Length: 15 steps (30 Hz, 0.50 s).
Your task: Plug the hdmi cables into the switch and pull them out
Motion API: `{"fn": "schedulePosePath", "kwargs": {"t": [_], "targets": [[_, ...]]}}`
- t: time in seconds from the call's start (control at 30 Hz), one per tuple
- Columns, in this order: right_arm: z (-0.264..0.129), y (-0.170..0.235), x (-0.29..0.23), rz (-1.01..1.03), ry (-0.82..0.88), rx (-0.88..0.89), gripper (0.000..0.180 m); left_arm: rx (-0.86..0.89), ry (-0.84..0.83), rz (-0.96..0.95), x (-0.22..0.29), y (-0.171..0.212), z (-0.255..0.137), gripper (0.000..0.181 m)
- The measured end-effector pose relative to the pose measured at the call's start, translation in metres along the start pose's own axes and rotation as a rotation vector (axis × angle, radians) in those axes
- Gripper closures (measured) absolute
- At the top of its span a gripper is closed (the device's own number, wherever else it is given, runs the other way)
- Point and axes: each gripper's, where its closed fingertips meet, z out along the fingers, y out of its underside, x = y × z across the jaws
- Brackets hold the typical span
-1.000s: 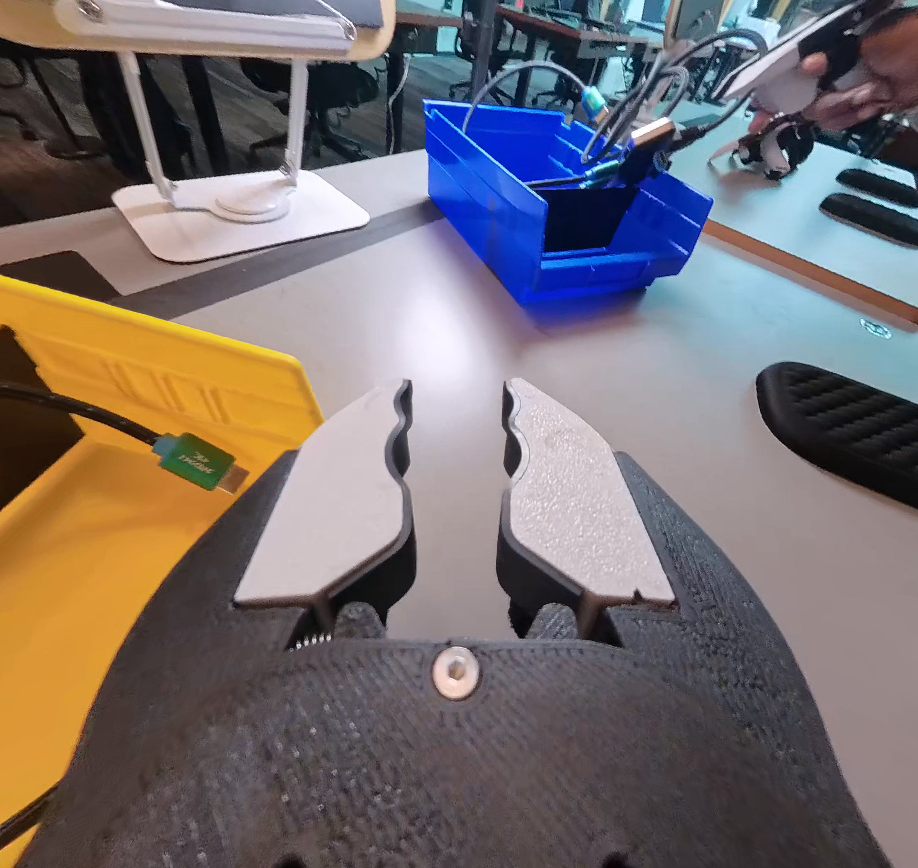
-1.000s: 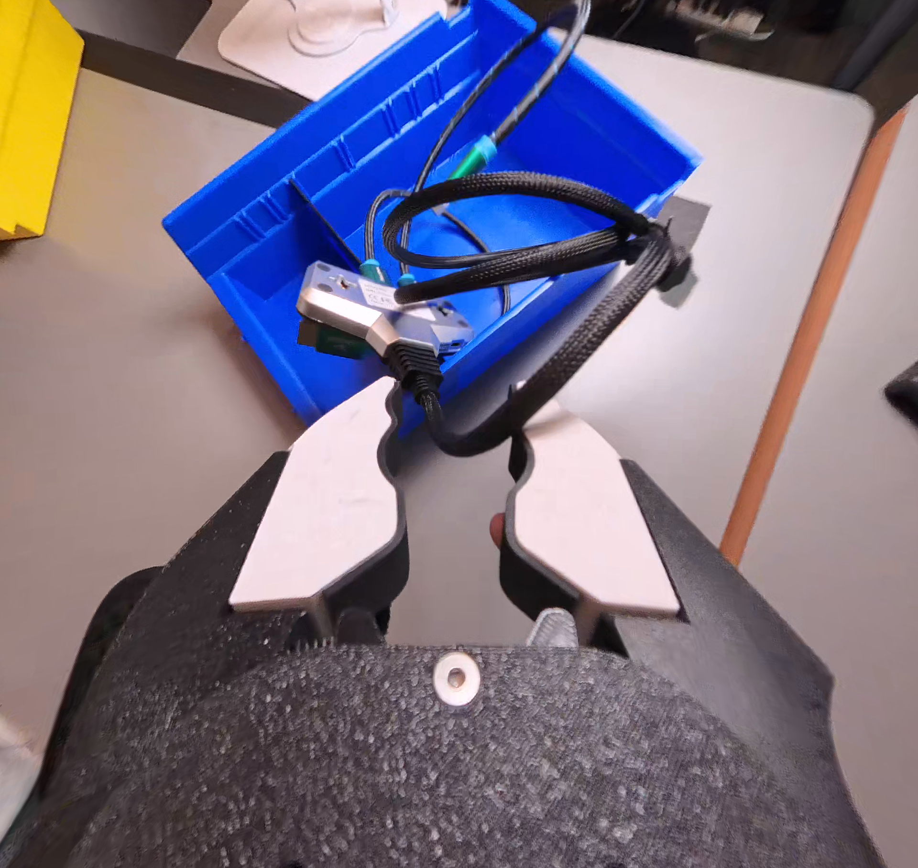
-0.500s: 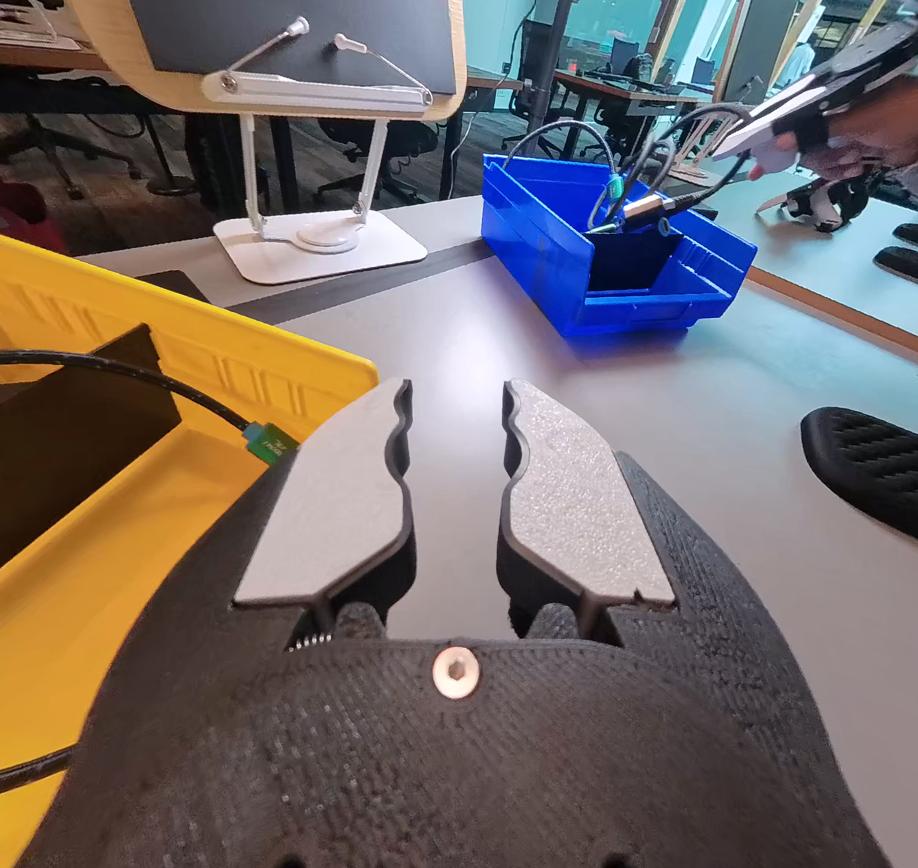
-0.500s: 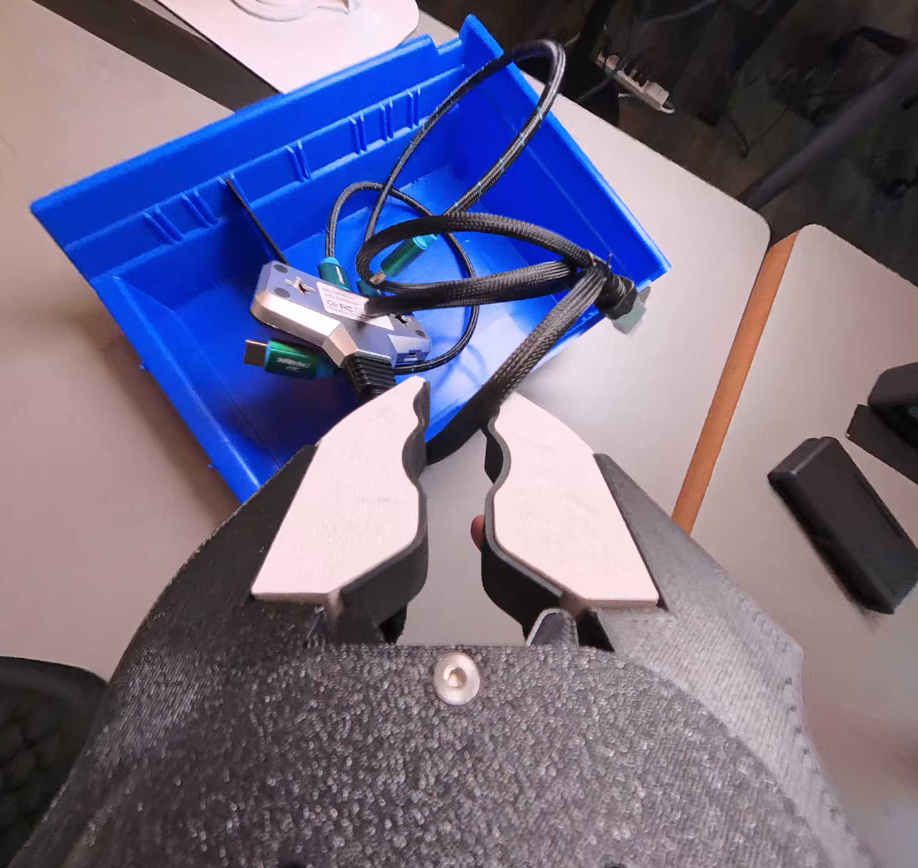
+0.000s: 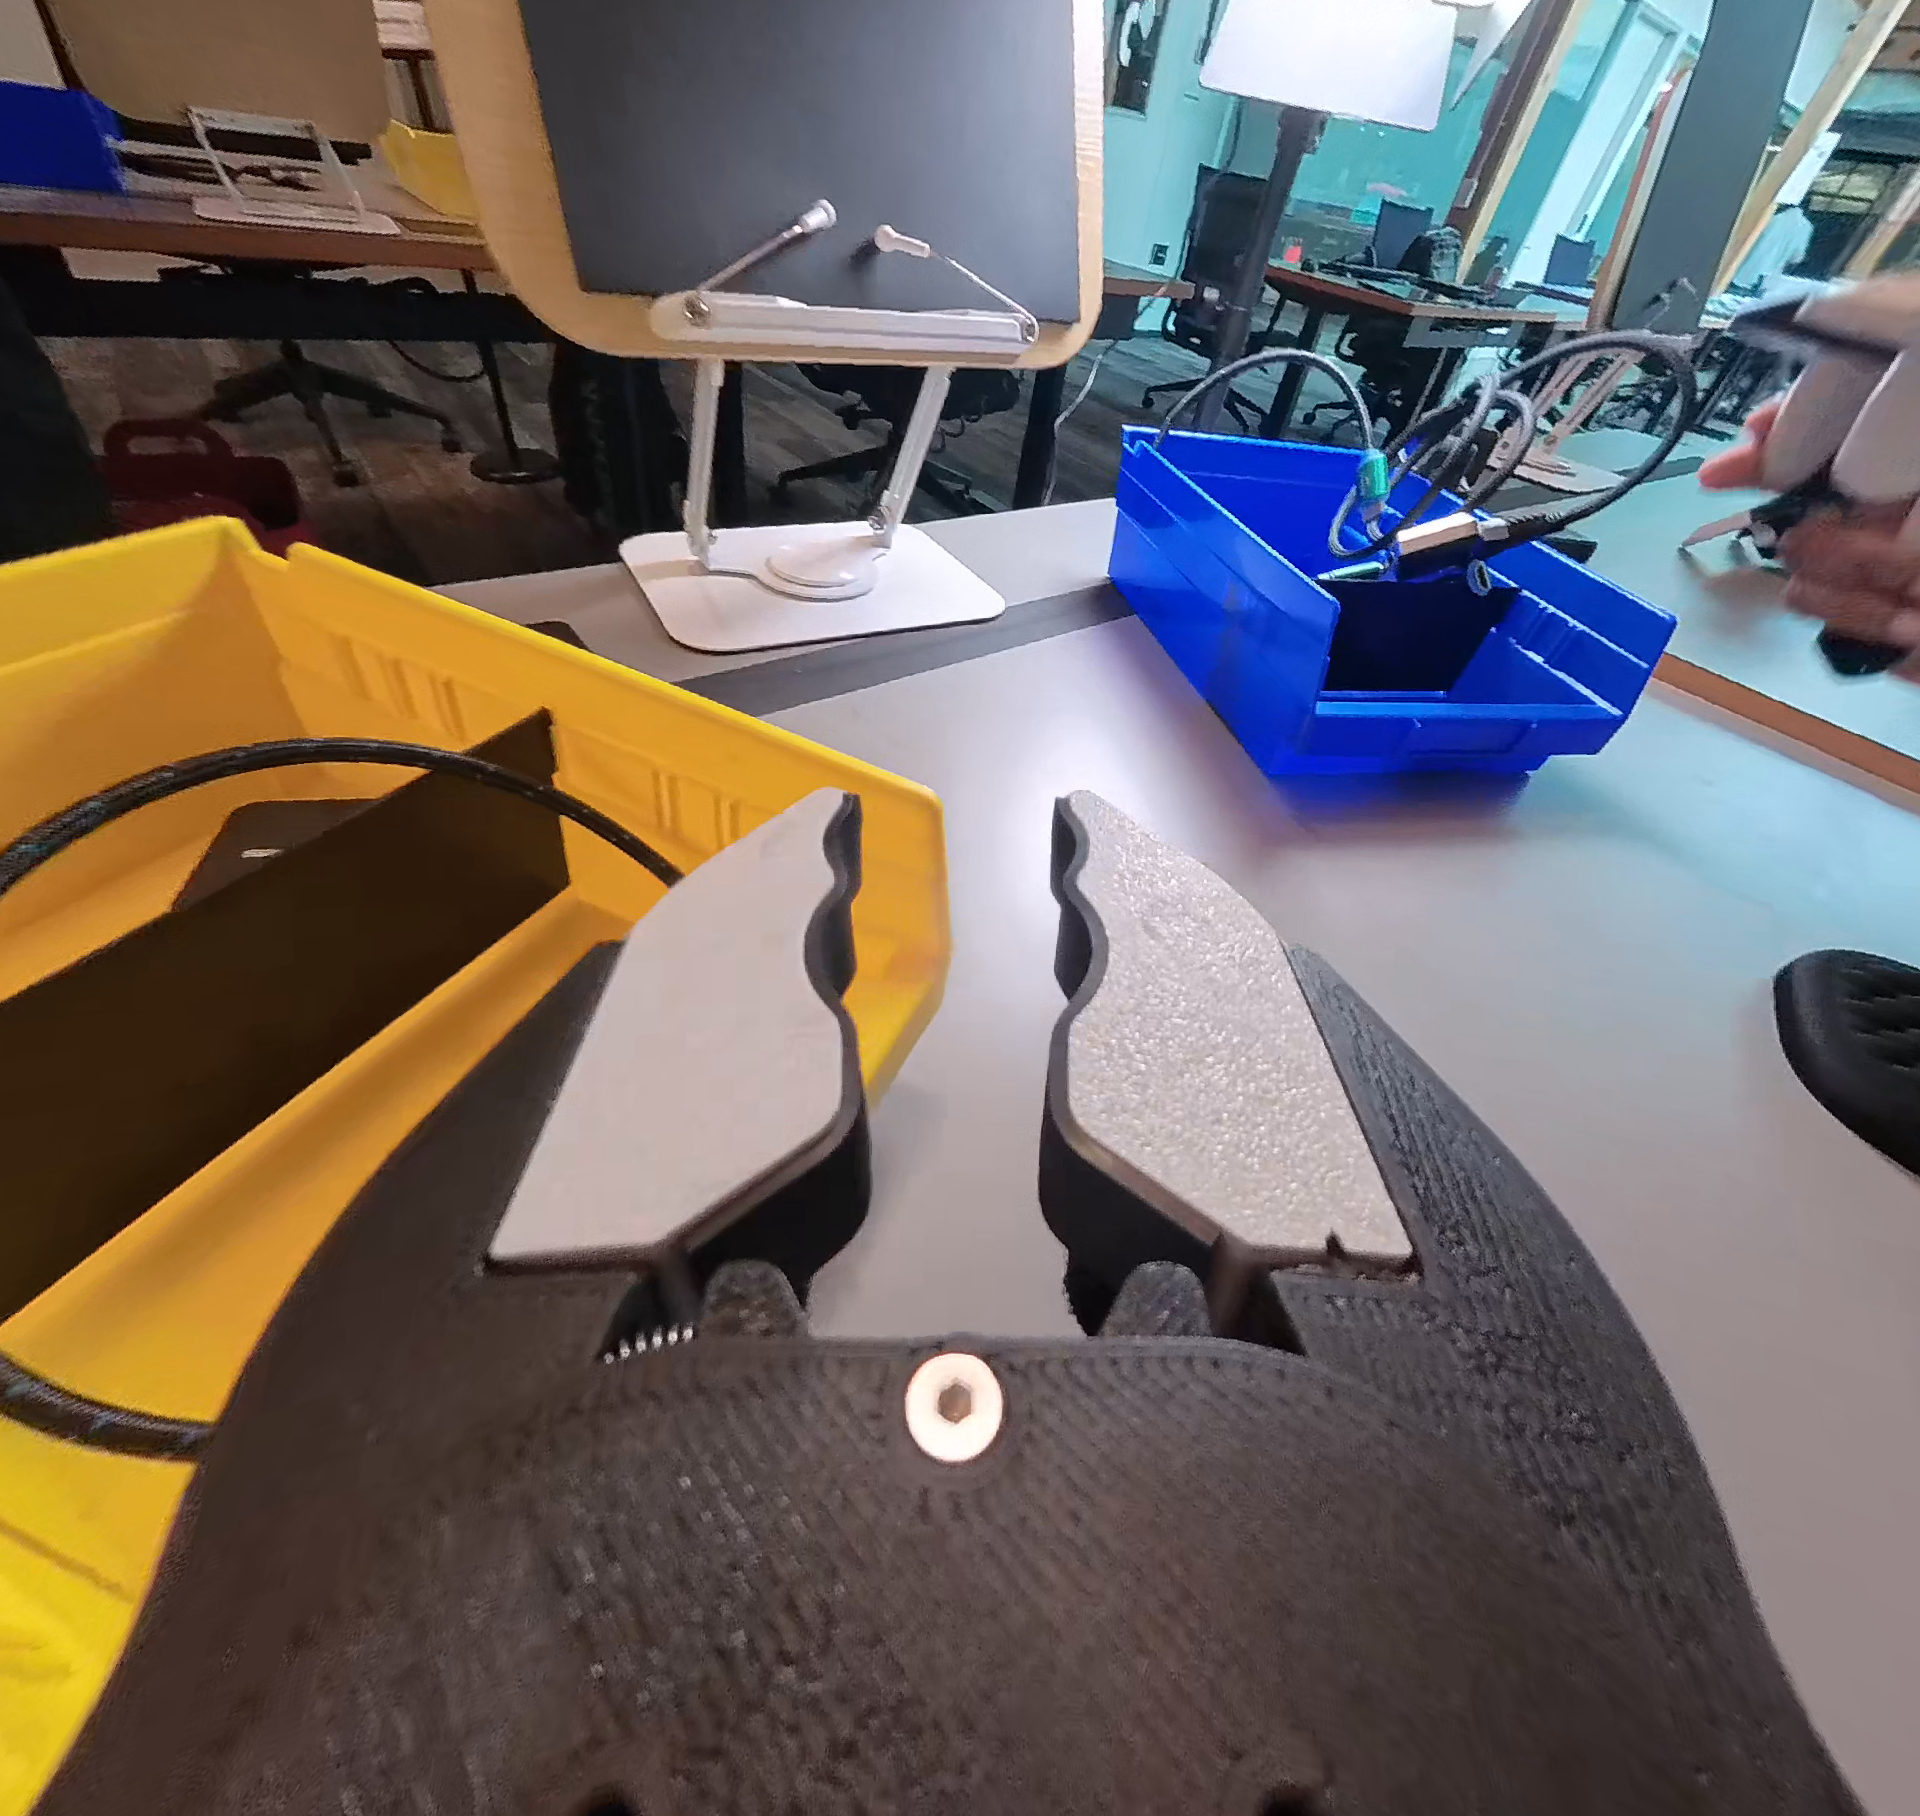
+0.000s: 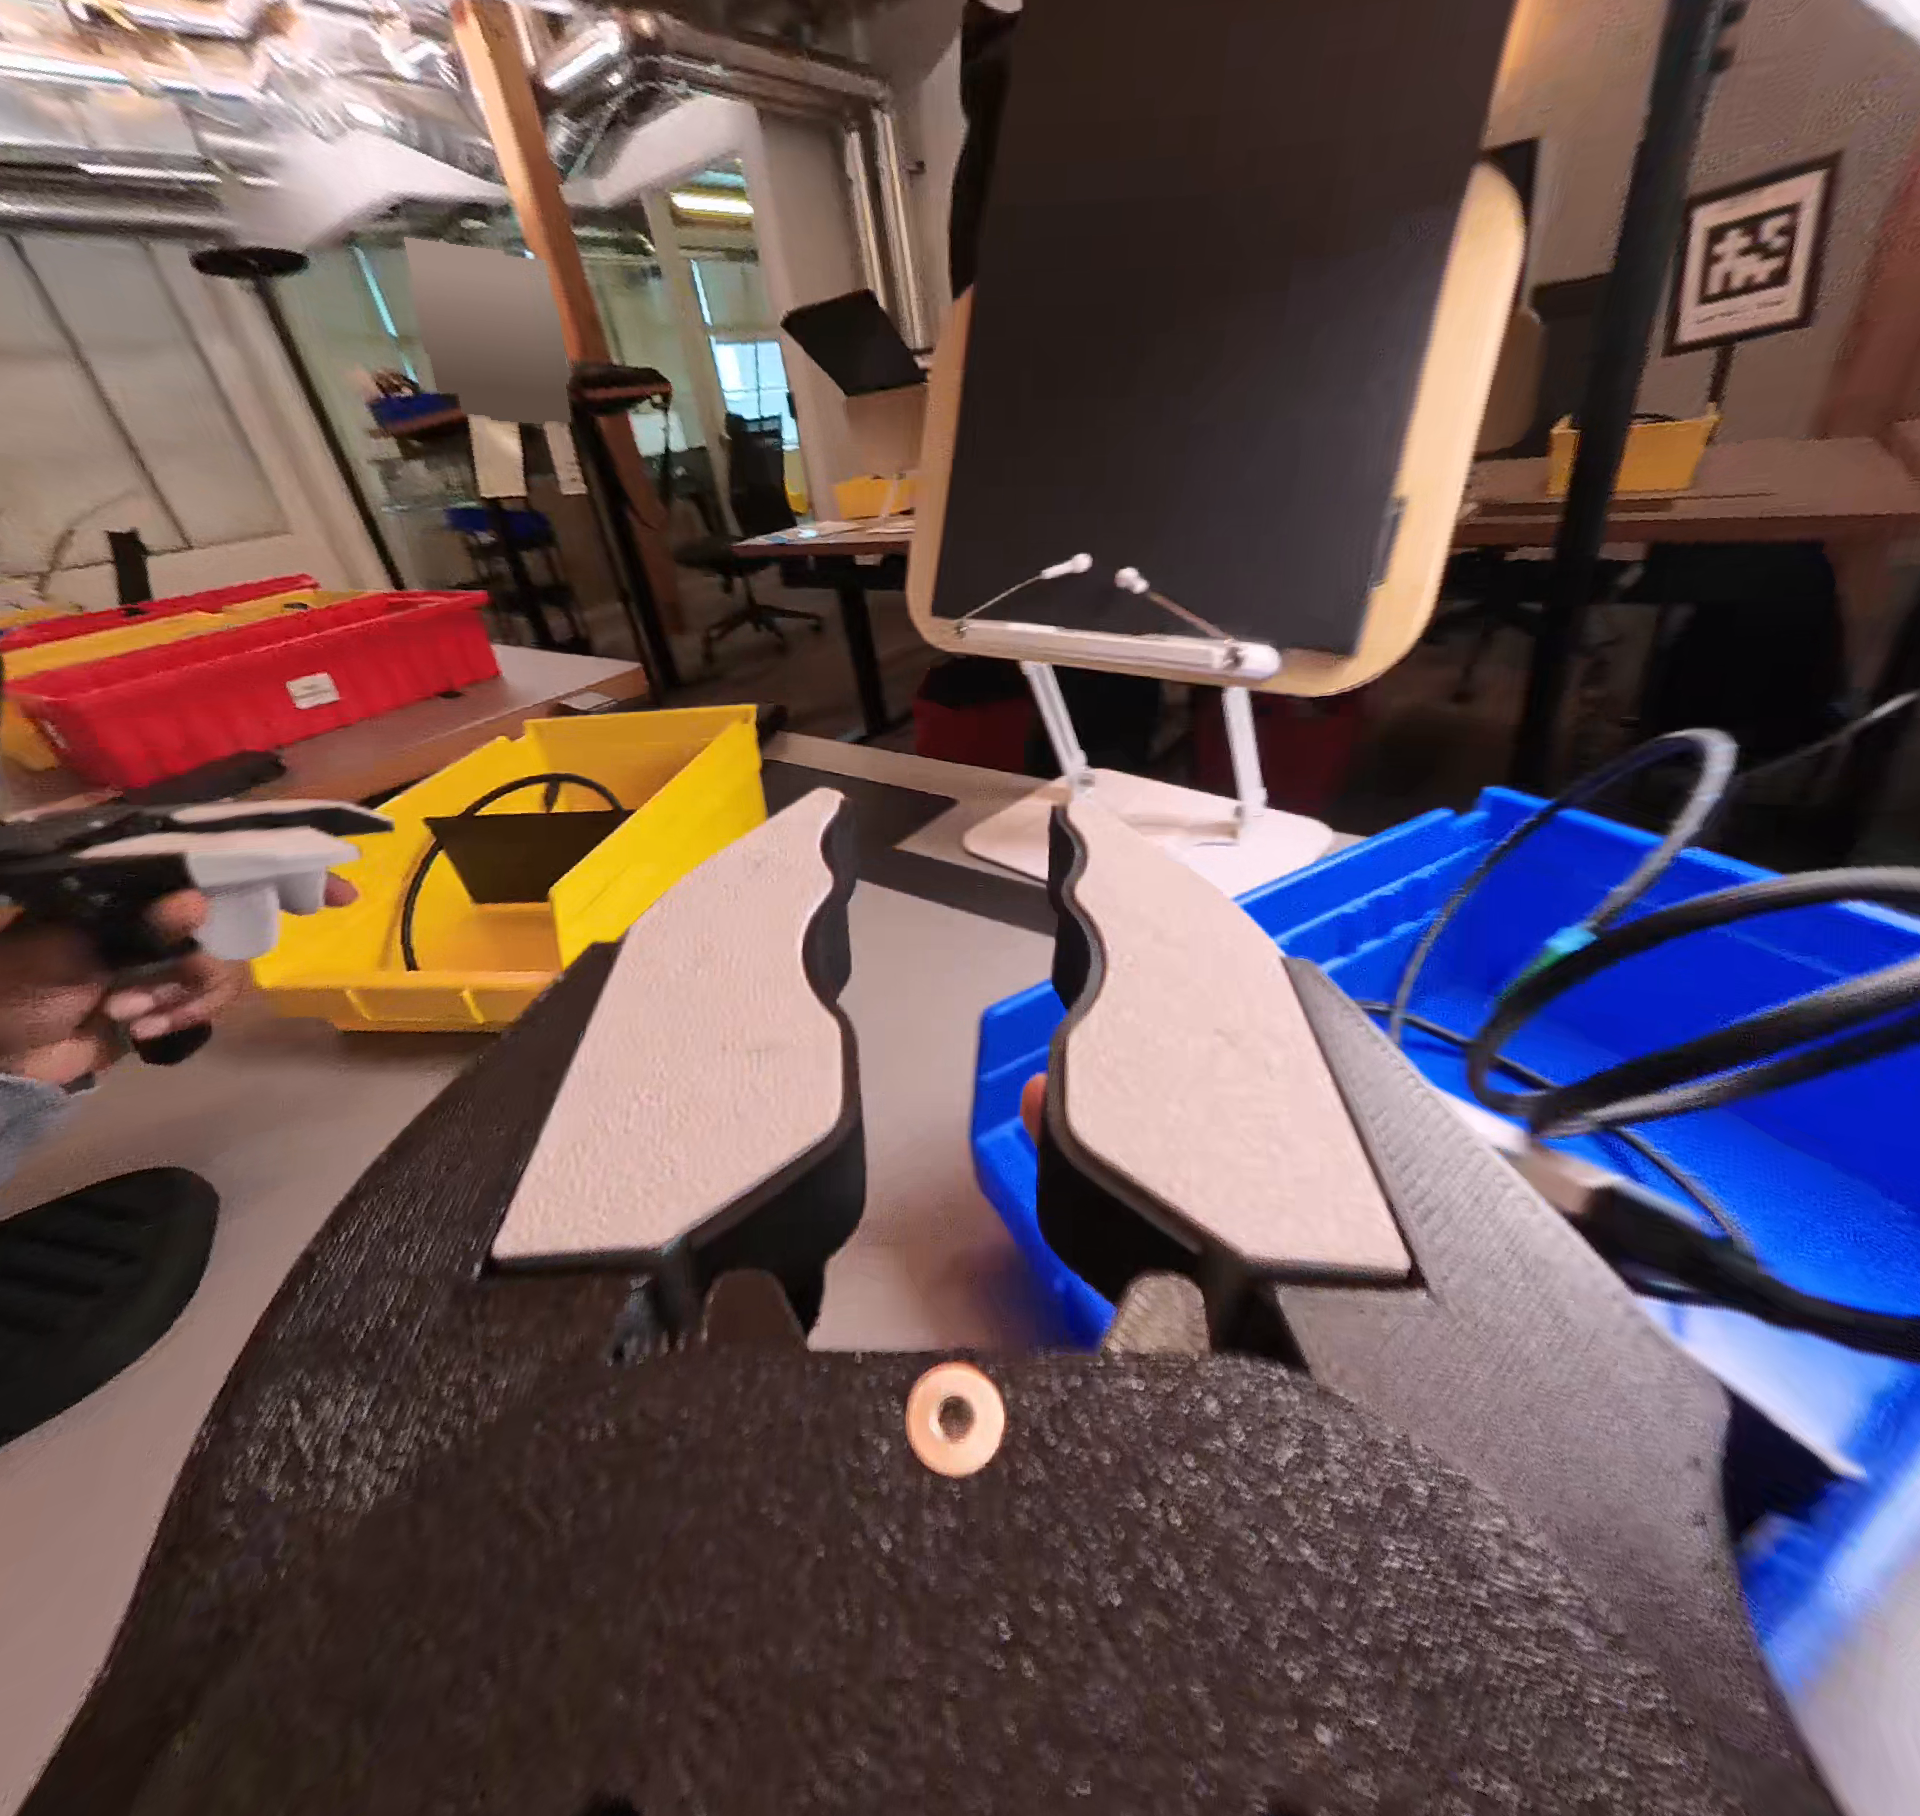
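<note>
My left gripper (image 5: 951, 810) is open and empty, low over the grey table beside the yellow bin (image 5: 520, 644). That bin holds a black divider and a looped black cable (image 5: 312, 753). The blue bin (image 5: 1216, 603) stands farther right with the silver switch (image 5: 1439, 535) and several looped HDMI cables (image 5: 1558, 384) in it. My right gripper (image 6: 945, 810) is open and empty, raised at the blue bin's (image 6: 1351, 925) left edge, with the cables (image 6: 1662, 935) to its right. In the right wrist view the switch is not clear. The left gripper (image 6: 358, 831) shows at the far left there.
A dark board on a white stand (image 5: 810, 582) stands at the back between the bins. A black pad (image 5: 1860, 1049) lies at the right of the table. An orange-edged table (image 5: 1787, 717) adjoins on the right. Red bins (image 6: 260, 665) sit on a far table.
My right gripper let go of the black braided cable, opened, and swung up and left off the blue bin. My left gripper drew back and tilted up beside the yellow bin.
</note>
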Motion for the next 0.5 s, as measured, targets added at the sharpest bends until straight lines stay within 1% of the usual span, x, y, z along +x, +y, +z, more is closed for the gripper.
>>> {"fn": "schedulePosePath", "kwargs": {"t": [0.13,0.27,0.3,0.37,0.43,0.5], "targets": [[0.024,0.056,-0.015,0.041,-0.043,0.0,0.143,0.023,-0.066,0.01,-0.02,-0.014,-0.015,0.146],[0.032,0.087,-0.021,-0.022,-0.07,-0.055,0.143,-0.035,-0.159,0.088,-0.053,-0.034,-0.031,0.146],[0.033,0.092,-0.023,-0.041,-0.078,-0.063,0.144,-0.075,-0.171,0.111,-0.063,-0.04,-0.031,0.146],[0.033,0.101,-0.026,-0.048,-0.098,-0.077,0.144,-0.209,-0.177,0.153,-0.085,-0.045,-0.027,0.143],[0.034,0.109,-0.031,-0.058,-0.117,-0.093,0.145,-0.331,-0.201,0.211,-0.114,-0.051,-0.018,0.145],[0.033,0.116,-0.035,-0.087,-0.13,-0.11,0.146,-0.455,-0.218,0.222,-0.143,-0.053,-0.007,0.145]]}}
